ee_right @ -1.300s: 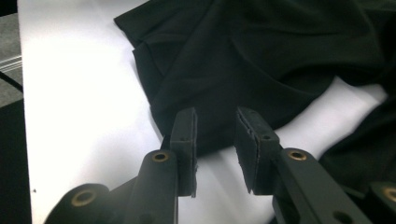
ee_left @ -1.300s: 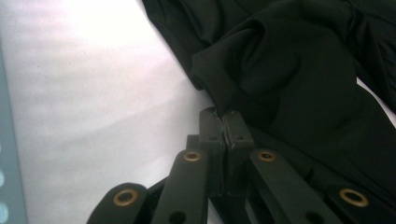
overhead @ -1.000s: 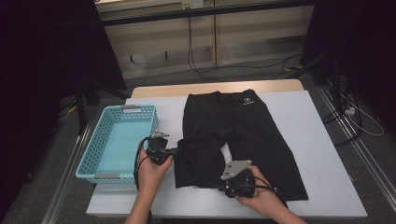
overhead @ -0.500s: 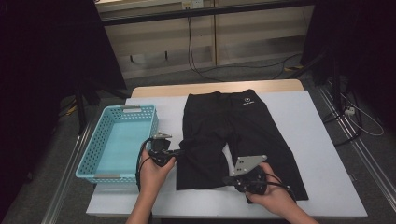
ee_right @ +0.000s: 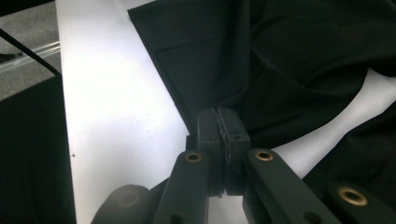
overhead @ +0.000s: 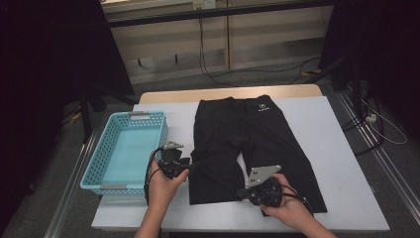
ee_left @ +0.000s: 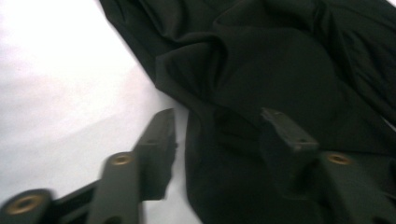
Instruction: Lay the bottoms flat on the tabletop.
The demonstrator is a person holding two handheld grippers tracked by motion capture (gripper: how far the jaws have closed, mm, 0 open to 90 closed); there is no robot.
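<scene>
The left gripper, in the left hand at the near left, has just been opening its jaws. The right gripper, in the right hand at the near edge, is clamped tight.

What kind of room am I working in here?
Probably a lab or recording workspace, not a home: a plain white table stands on bare floor with loose cables along the wall, dark curtains at the sides. Black shorts and a blue basket lie on it.

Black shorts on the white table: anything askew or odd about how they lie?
The black fabric shorts lie mostly flat, but cloth is bunched where the right gripper pinches the hem corner. The left gripper, jaws just opened, straddles the wrinkled side edge. No damage.
</scene>
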